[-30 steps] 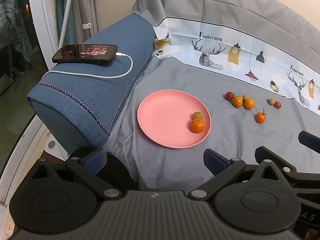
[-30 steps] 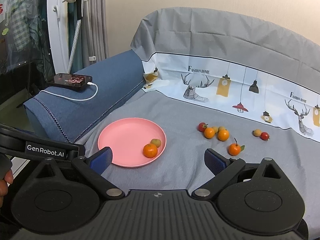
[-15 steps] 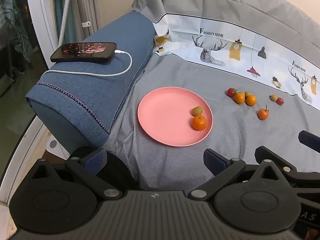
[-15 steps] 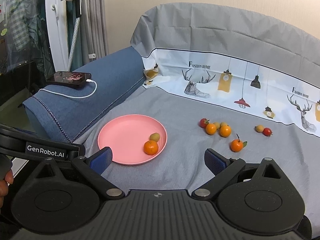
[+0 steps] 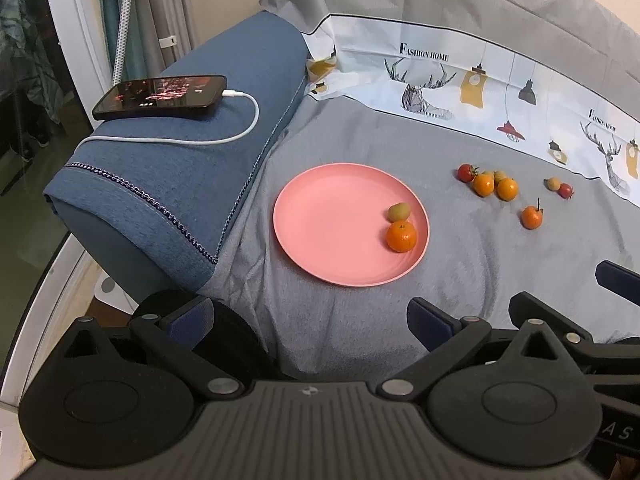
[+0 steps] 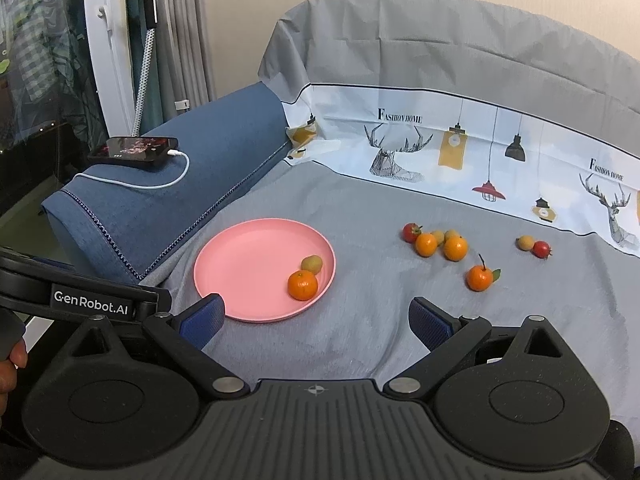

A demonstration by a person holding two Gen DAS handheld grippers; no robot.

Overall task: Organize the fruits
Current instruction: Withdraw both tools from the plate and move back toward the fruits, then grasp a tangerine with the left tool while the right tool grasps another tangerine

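Grippers, left (image 5: pixel 308 316) and right (image 6: pixel 316 320), hang with jaws spread wide, holding nothing. Beyond them, a pink plate (image 6: pixel 248 264) carries a tangerine (image 6: pixel 302 285) touching a small green fruit (image 6: pixel 311 264); seven loose fruits (image 6: pixel 455 248) lie further right on grey sheet (image 6: pixel 360 336).

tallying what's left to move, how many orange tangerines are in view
4: one on the pink plate at, two in the cluster on the grey cloth, one with a stem nearer. None seem hidden.
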